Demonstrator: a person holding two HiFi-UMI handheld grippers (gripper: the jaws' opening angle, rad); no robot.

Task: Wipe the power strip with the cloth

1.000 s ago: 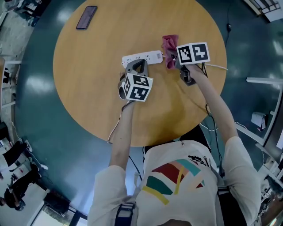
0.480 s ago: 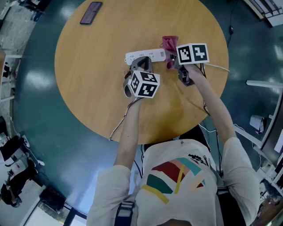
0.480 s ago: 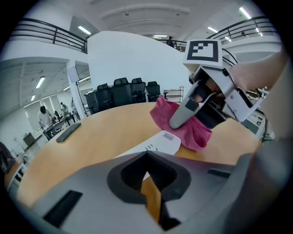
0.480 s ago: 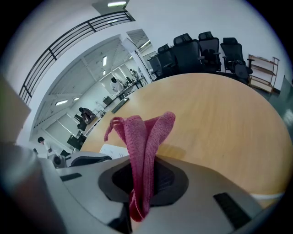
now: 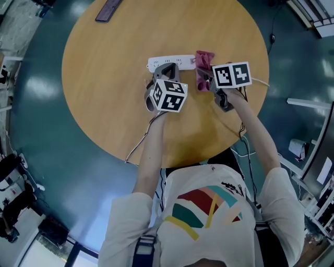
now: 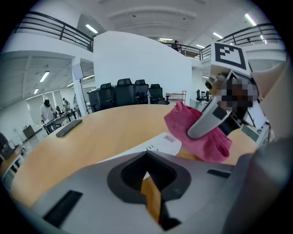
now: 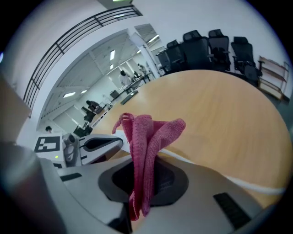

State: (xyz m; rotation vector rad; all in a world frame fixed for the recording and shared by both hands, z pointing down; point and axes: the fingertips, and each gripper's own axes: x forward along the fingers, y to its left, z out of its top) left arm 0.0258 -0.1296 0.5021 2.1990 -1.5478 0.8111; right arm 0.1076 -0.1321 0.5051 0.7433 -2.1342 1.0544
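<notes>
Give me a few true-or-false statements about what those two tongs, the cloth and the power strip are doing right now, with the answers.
1. The pink woven cloth is clamped in the right tongs. True.
2. The left tongs stand wide open. False: they are shut, with nothing between them.
3. The white plastic power strip lies on the floor. False: it lies on the round wooden table.
4. A dark flat phone lies near the table's far edge. True.
</notes>
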